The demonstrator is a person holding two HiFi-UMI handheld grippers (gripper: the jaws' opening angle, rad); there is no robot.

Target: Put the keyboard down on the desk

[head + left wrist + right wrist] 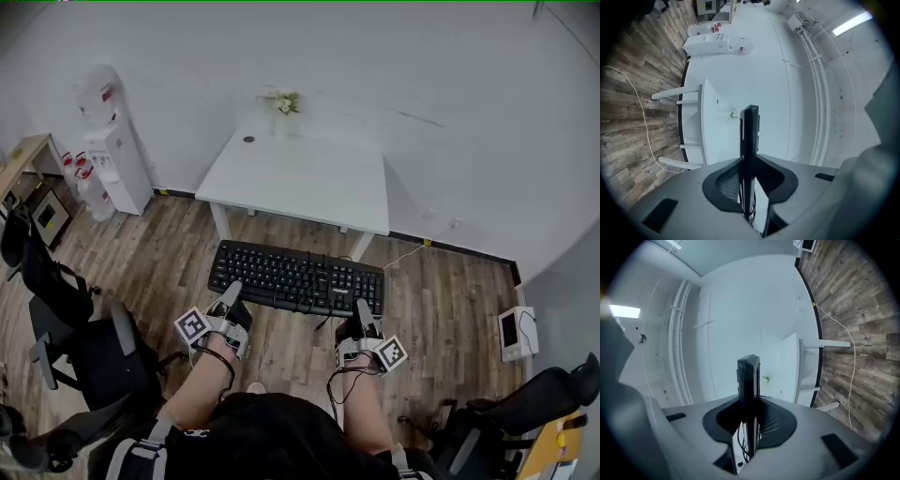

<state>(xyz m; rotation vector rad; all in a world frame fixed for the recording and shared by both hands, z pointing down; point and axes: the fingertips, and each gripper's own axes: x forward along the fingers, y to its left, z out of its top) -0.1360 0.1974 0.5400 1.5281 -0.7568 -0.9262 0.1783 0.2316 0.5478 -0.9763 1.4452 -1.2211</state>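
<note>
1. Both pairs of jaws are closed narrow on the keyboard (295, 278), one at each end of its near edge.
2. In the left gripper view, the left gripper (749, 183) has the keyboard (750, 136) edge-on, running straight up the middle between its dark pads (725, 183). The pads press on it from either side.
3. In the right gripper view, the right gripper (749, 423) shows the same: the keyboard (748, 380) stands as a thin black slab clamped between the pads (774, 420). Thin black cords hang beside it, low in the gap.
4. From the head view, the left gripper (232, 292) grips the keyboard near its left corner and the right gripper (362, 309) near its right corner.
5. The keyboard is in the air, keys up and about level, over the wooden floor (450, 300). It hangs just short of the desk's near edge, not on it.
6. The white desk (300, 178) stands beyond the keyboard, against the wall, with a small plant (283, 101) at its far edge.
7. Both gripper views show the desk past the keyboard's far end ( (710, 126), (787, 359)).
</note>
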